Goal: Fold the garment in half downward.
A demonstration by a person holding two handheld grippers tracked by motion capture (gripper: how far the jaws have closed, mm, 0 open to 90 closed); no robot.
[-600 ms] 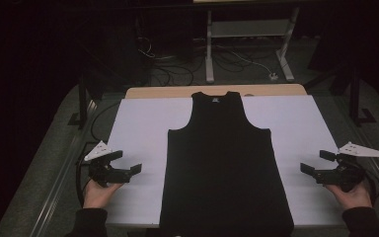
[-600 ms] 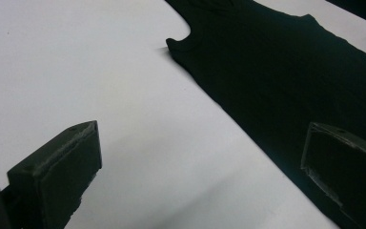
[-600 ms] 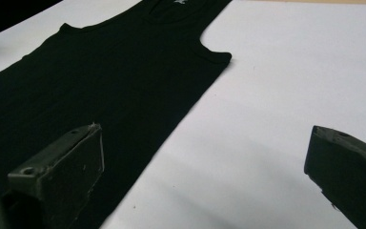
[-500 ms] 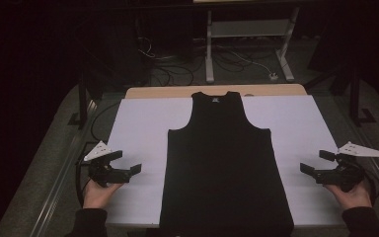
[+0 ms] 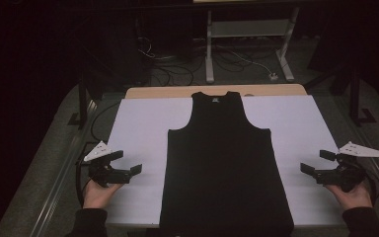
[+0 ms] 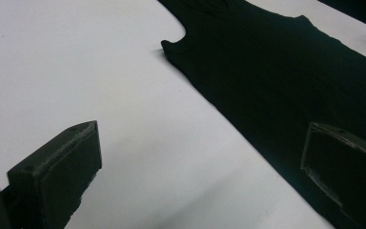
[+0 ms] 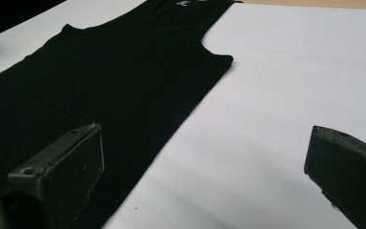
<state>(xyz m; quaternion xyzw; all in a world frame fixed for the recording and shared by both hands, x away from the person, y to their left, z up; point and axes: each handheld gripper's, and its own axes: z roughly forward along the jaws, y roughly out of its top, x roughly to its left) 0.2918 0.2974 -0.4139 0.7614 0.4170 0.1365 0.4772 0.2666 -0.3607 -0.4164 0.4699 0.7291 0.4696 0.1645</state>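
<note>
Dim room, lit white sheet (image 5: 143,128) (soft shadows); close claw jaws slightly blurred.

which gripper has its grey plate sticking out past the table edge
The right gripper: its grey plate overhangs the table's side; the left gripper sits over the white sheet.

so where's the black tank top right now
In the high view the black tank top lies flat mid-table on the white sheet, between left gripper and right gripper.

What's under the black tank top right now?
The black tank top lies flat on a white sheet that covers the table; a tan strip shows at the far edge. Anything beneath the fabric is hidden.
</note>
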